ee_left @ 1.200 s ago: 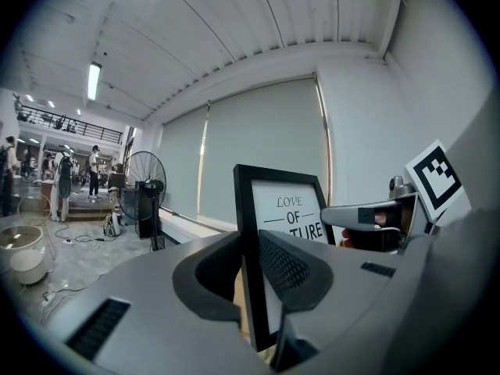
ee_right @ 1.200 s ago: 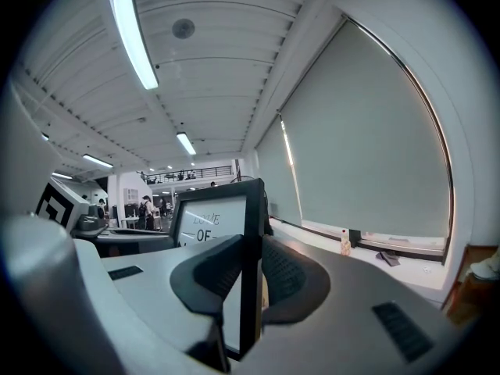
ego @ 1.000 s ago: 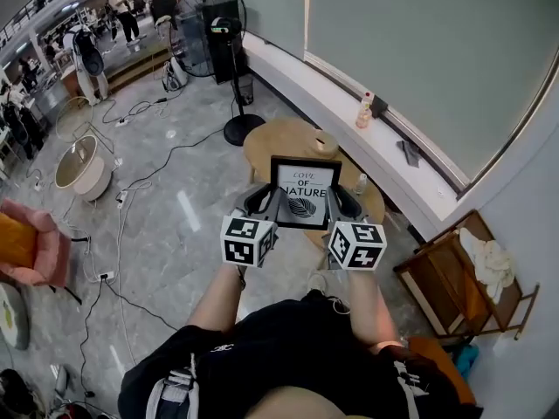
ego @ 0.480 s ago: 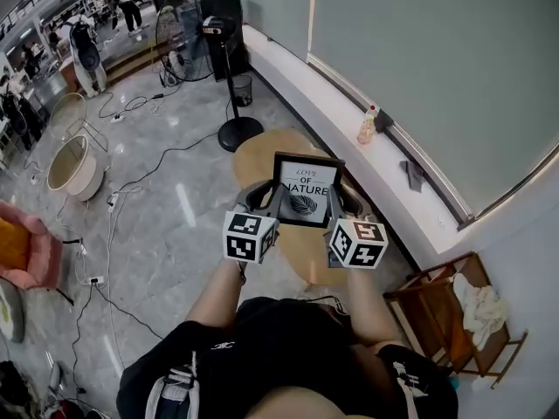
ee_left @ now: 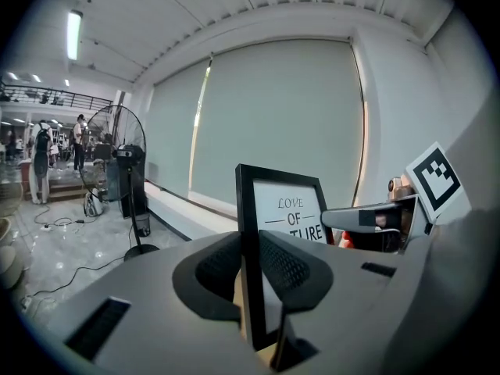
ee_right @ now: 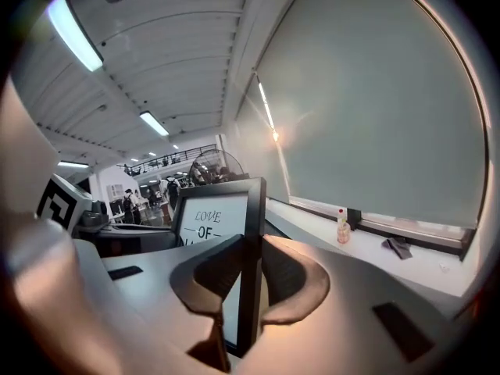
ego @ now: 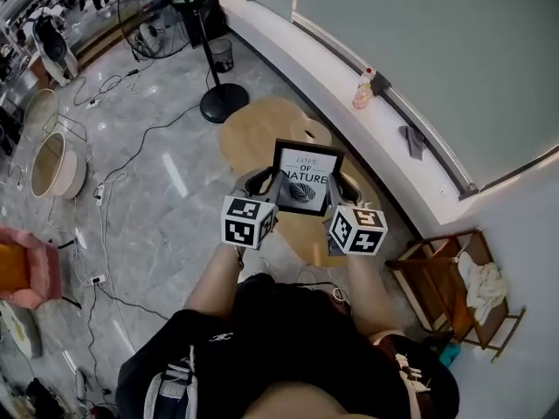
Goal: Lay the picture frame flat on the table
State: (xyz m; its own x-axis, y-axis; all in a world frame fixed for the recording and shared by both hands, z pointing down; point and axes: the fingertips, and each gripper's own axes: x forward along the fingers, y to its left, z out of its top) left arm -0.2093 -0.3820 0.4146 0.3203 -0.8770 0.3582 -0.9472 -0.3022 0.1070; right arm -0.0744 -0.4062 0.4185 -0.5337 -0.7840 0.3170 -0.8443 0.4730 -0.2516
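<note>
Above the round table (ego: pixel 262 129), each claw, left (ego: pixel 259 192) and right (ego: pixel 342 201), clamps one side edge of the upright picture frame (ego: pixel 305 178).

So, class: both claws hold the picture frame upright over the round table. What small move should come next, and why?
Probably lower the picture frame toward the round wooden table while tipping its top back. The left claw and right claw are each shut on a side edge, and the frame stands upright, apparently above the tabletop, not lying on it.
</note>
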